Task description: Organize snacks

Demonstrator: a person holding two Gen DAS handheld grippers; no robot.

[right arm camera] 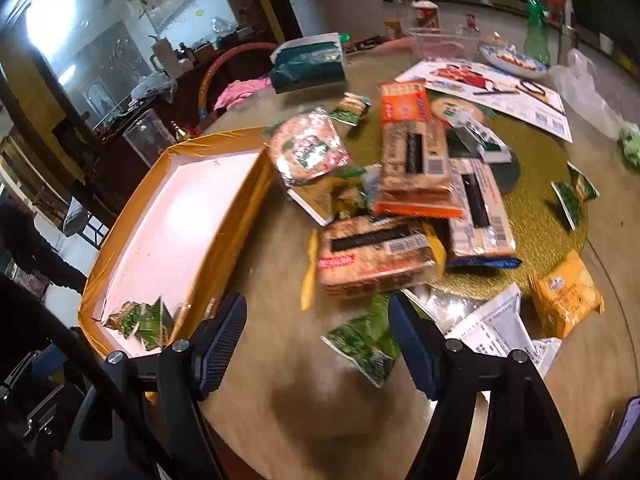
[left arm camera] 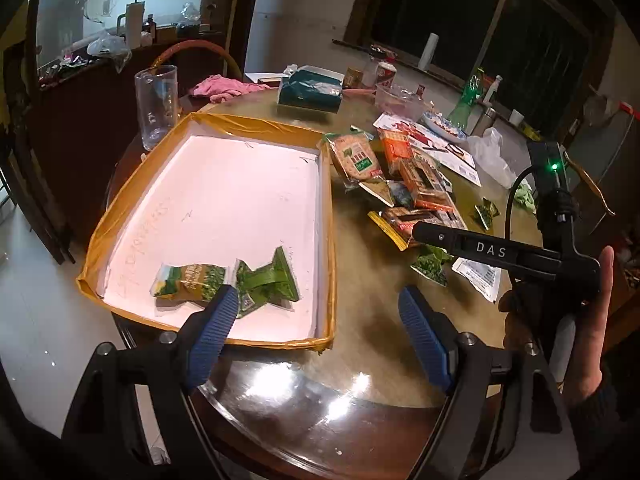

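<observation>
A shallow tray [left arm camera: 332, 240] with orange-taped walls and a white floor lies on the round table. Two small green snack packets [left arm camera: 224, 282] rest in its near corner, also seen in the right wrist view as green packets [right arm camera: 144, 322]. My left gripper [left arm camera: 316, 312] hangs open over the tray's near right corner, holding nothing. A pile of cracker packs [right arm camera: 400, 208] lies right of the tray. My right gripper [right arm camera: 318, 320] stands open above the table, with a green packet [right arm camera: 360, 340] just beyond its fingertips. The right gripper's body [left arm camera: 496, 250] and a hand show in the left wrist view.
A clear tumbler [left arm camera: 156, 104] stands behind the tray. A teal box [left arm camera: 312, 92], pink cloth [left arm camera: 224, 86], green bottle [right arm camera: 536, 36], plate [right arm camera: 512, 60], printed sheet [right arm camera: 492, 92], yellow packet [right arm camera: 566, 296] and white sachets [right arm camera: 496, 324] lie about the table.
</observation>
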